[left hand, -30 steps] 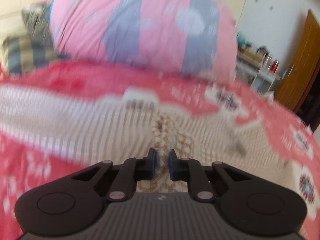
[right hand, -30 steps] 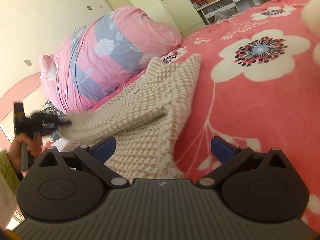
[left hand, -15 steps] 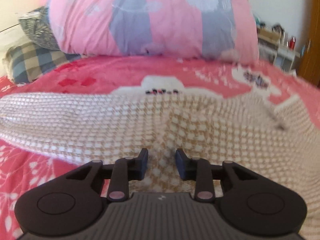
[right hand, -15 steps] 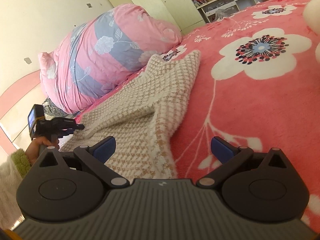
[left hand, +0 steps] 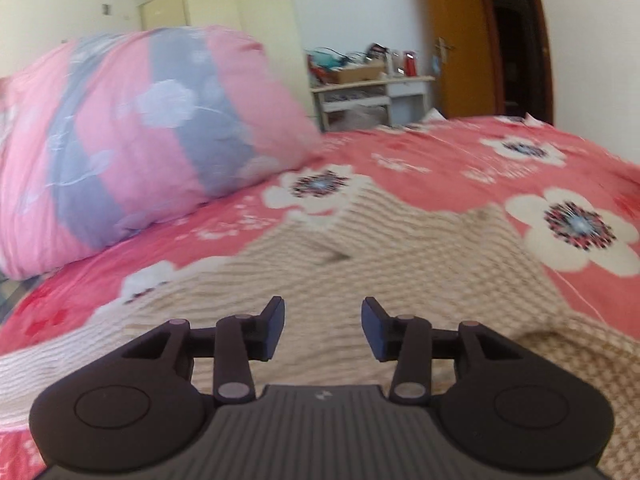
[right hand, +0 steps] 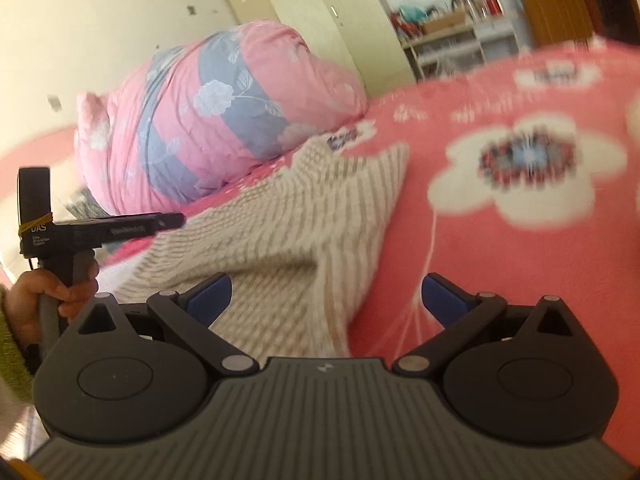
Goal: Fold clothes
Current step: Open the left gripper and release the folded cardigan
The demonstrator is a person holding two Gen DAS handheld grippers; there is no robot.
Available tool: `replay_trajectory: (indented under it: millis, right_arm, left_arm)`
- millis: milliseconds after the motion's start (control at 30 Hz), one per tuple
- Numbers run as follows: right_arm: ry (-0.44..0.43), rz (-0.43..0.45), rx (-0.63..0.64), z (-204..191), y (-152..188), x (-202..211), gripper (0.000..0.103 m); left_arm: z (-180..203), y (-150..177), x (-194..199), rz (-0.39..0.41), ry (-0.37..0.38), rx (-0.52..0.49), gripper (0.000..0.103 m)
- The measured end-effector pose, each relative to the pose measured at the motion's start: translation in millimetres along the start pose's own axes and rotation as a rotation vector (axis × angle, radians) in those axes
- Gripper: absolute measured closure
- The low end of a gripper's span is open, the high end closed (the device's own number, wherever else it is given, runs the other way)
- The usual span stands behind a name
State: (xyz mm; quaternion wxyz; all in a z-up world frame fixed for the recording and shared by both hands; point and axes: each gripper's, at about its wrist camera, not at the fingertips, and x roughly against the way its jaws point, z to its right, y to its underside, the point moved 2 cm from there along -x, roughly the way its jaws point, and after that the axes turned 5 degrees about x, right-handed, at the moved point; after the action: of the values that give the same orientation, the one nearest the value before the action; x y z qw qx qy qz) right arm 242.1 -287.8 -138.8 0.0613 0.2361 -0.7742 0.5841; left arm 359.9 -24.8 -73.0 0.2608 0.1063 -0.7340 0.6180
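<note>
A beige and white houndstooth knitted garment (left hand: 400, 264) lies spread on the red flowered bedspread (left hand: 460, 160). My left gripper (left hand: 323, 326) hovers over its near part; the jaws are opening and nothing is between them. In the right wrist view the same garment (right hand: 288, 232) lies in loose folds, and my right gripper (right hand: 326, 298) stands wide open over its near edge, holding nothing. At the left of that view a hand (right hand: 48, 300) holds the left gripper's handle, its fingers pointing over the cloth.
A big pink and grey-blue flowered duvet bundle (left hand: 132, 140) lies at the head of the bed. Beyond the bed stand a cream wardrobe (left hand: 240, 12), a white shelf with clutter (left hand: 360, 88) and a brown door (left hand: 464, 40).
The left gripper let go of the cloth, its jaws spread, and it swung sideways so the door side of the room came into view. The right gripper rose slightly, still open.
</note>
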Motion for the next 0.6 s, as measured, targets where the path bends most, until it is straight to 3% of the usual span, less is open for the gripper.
replay_trajectory:
  millis: [200, 333, 367, 400, 433, 500, 600]
  right_arm:
    - [0.107, -0.135, 0.200, -21, -18, -59, 0.003]
    - [0.124, -0.186, 0.264, -20, -12, -72, 0.009]
    - [0.151, -0.188, 0.284, -19, -9, -70, 0.022]
    - [0.170, -0.188, 0.263, -12, -5, -67, 0.043]
    - [0.189, -0.187, 0.238, -5, -1, -64, 0.051]
    - [0.199, -0.176, 0.155, 12, 4, -56, 0.060]
    - [0.182, -0.144, 0.051, 27, 7, -46, 0.061]
  left_arm:
    - [21, 15, -28, -0.087, 0.036, 0.052, 0.059]
    - [25, 26, -32, -0.111, 0.060, 0.072, 0.060]
    - [26, 29, -33, -0.112, 0.061, 0.072, 0.060]
    - [26, 30, -33, -0.113, 0.065, 0.071, 0.060]
    - [26, 32, -33, -0.114, 0.069, 0.074, 0.060]
    - [26, 30, -32, -0.116, 0.081, 0.092, 0.060]
    - [21, 22, -25, -0.096, 0.098, 0.134, 0.060]
